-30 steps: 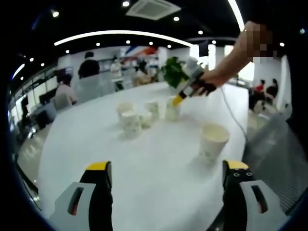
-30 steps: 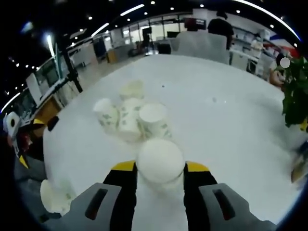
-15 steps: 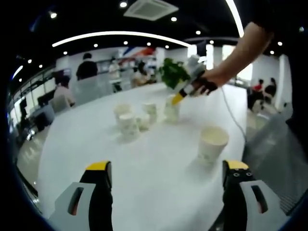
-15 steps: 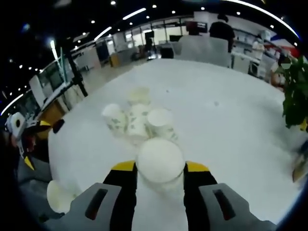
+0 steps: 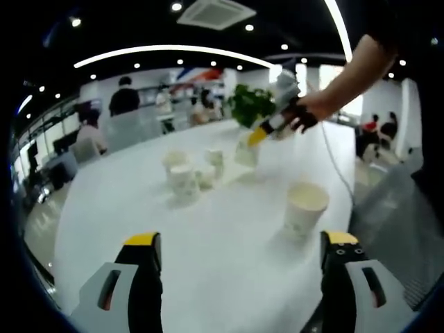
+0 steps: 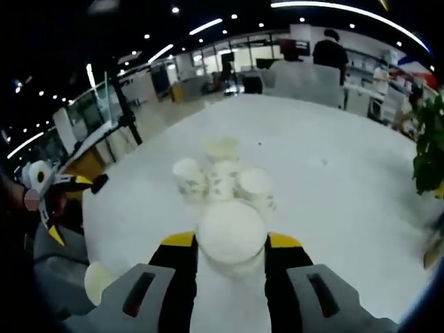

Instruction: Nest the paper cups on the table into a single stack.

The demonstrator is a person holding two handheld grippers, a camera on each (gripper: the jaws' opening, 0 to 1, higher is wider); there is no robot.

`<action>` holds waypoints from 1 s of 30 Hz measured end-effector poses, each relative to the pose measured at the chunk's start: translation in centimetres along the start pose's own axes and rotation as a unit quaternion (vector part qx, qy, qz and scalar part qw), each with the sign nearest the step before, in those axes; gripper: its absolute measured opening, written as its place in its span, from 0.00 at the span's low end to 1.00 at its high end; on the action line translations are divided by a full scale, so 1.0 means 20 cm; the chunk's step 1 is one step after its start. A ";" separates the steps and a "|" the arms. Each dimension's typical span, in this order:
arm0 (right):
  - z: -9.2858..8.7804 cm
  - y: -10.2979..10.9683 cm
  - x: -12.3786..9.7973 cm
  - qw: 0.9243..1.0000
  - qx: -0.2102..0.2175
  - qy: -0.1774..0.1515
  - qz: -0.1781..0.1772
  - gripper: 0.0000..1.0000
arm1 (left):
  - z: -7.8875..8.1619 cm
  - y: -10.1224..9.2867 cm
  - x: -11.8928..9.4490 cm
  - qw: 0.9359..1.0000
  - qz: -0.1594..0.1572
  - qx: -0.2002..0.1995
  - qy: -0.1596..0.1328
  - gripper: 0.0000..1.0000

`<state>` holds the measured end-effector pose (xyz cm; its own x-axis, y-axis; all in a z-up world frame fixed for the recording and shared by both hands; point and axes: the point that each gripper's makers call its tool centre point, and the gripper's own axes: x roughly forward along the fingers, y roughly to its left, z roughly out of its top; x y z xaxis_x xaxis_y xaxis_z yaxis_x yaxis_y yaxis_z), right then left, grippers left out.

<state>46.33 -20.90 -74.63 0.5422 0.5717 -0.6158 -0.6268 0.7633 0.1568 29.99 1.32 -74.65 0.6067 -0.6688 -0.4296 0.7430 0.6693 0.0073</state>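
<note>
Cup (image 6: 231, 234) between right gripper (image 6: 231, 244) fingers hides its base.

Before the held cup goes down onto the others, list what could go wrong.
1. The right gripper clamps a white paper cup by its thin wall; squeezing harder could crush it.
2. The cluster of patterned paper cups stands packed close, so a misaligned descent may topple neighbours.
3. The lone white paper cup sits near the white table edge, where the open left gripper could nudge it off.

Bright ceiling strips (image 5: 173, 50) glare on the white table (image 5: 229, 229); cups look soft, edges bend with fisheye warp.
</note>
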 end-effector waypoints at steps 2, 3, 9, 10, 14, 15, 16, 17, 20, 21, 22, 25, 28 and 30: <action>0.00 0.02 -0.01 1.000 0.000 -0.002 0.003 0.34 | 0.00 0.00 0.00 1.000 0.000 -0.002 0.000 0.95; 0.01 0.04 -0.02 1.000 0.001 -0.007 0.006 0.34 | 0.00 0.00 0.00 1.000 0.000 -0.001 0.000 0.95; 0.02 0.09 -0.05 1.000 0.006 -0.014 0.016 0.34 | 0.00 0.00 0.01 1.000 -0.002 0.001 0.000 0.95; 0.02 0.09 -0.05 1.000 0.006 -0.014 0.018 0.34 | 0.01 -0.01 0.01 1.000 -0.003 0.000 0.000 0.95; 0.03 0.12 -0.07 0.999 0.010 -0.016 0.026 0.34 | 0.00 -0.01 0.02 1.000 -0.005 0.001 0.000 0.95; 0.04 0.13 -0.07 0.999 0.011 -0.018 0.027 0.34 | 0.01 -0.01 0.02 1.000 -0.006 0.001 -0.001 0.95; 0.04 0.14 -0.08 0.999 0.012 -0.020 0.029 0.34 | 0.01 -0.01 0.02 1.000 -0.006 0.001 -0.001 0.95; 0.05 0.15 -0.08 0.999 0.013 -0.022 0.031 0.34 | 0.01 -0.01 0.02 1.000 -0.007 0.002 0.001 0.95; 0.07 0.20 -0.10 0.999 -0.006 -0.023 0.040 0.34 | 0.02 -0.01 0.02 1.000 -0.007 0.003 -0.001 0.95; 0.08 0.23 -0.11 0.999 -0.010 -0.026 0.045 0.34 | 0.02 -0.01 0.02 1.000 -0.008 0.003 -0.001 0.95; 0.08 0.25 -0.12 0.998 -0.010 -0.026 0.050 0.34 | 0.02 -0.01 0.02 1.000 -0.008 0.004 -0.001 0.95; 0.10 0.30 -0.14 0.998 -0.017 -0.030 0.059 0.34 | 0.02 -0.01 0.02 1.000 -0.007 0.004 -0.001 0.95; 0.12 0.33 -0.16 0.997 -0.008 -0.039 0.066 0.34 | 0.02 -0.01 0.02 1.000 -0.006 0.004 0.000 0.95; 0.13 0.36 -0.17 0.996 -0.003 -0.045 0.071 0.34 | 0.02 -0.01 0.02 1.000 -0.007 0.003 0.000 0.95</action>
<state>41.40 -16.59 -69.44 0.4950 0.6994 -0.5156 -0.7044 0.6704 0.2331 30.15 0.75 -74.43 0.5966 -0.6781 -0.4292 0.7529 0.6581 0.0067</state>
